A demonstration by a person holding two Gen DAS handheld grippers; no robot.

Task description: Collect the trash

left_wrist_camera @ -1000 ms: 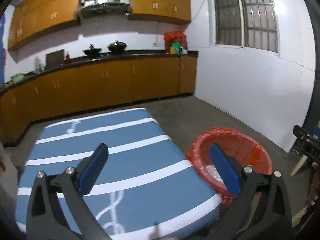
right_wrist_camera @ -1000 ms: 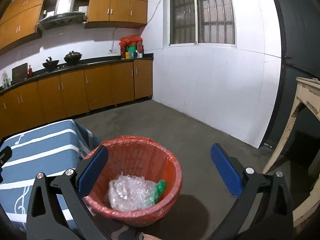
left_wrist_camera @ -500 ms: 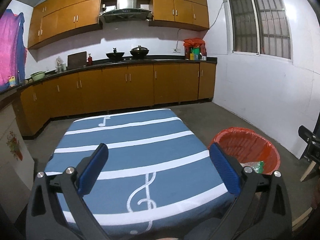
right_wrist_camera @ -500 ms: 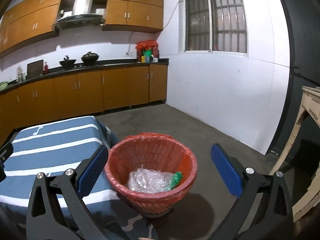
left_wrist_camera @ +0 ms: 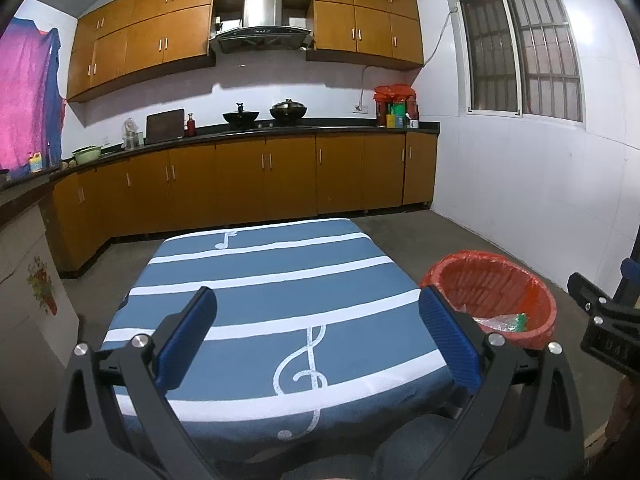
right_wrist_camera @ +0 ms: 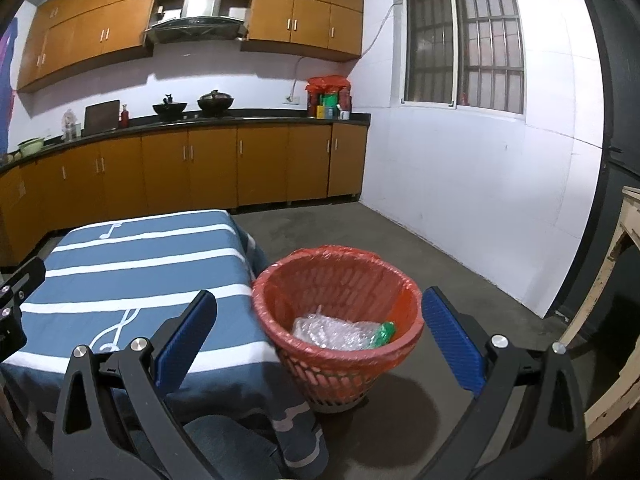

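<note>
Kitchen floor, left gripper (left_wrist_camera: 318, 340) level over striped table (left_wrist_camera: 260, 280), right gripper (right_wrist_camera: 320, 340) facing trash basket (right_wrist_camera: 338, 320), both jaws wide, empty

- table (left_wrist_camera: 260, 280) sits mid-floor, cabinet run (left_wrist_camera: 248, 180) behind it along the back wall
- trash basket (right_wrist_camera: 336, 372) on the floor just beside the table's right edge — bagged, crumpled wrap (right_wrist_camera: 332, 332) lying inside
- two pots (left_wrist_camera: 264, 114) on the counter, under the hood (left_wrist_camera: 260, 32)
- window (right_wrist_camera: 464, 44) on the right wall, beyond the basket
- left gripper (left_wrist_camera: 318, 336) over the table's near edge; right gripper (right_wrist_camera: 320, 336) before the basket
</note>
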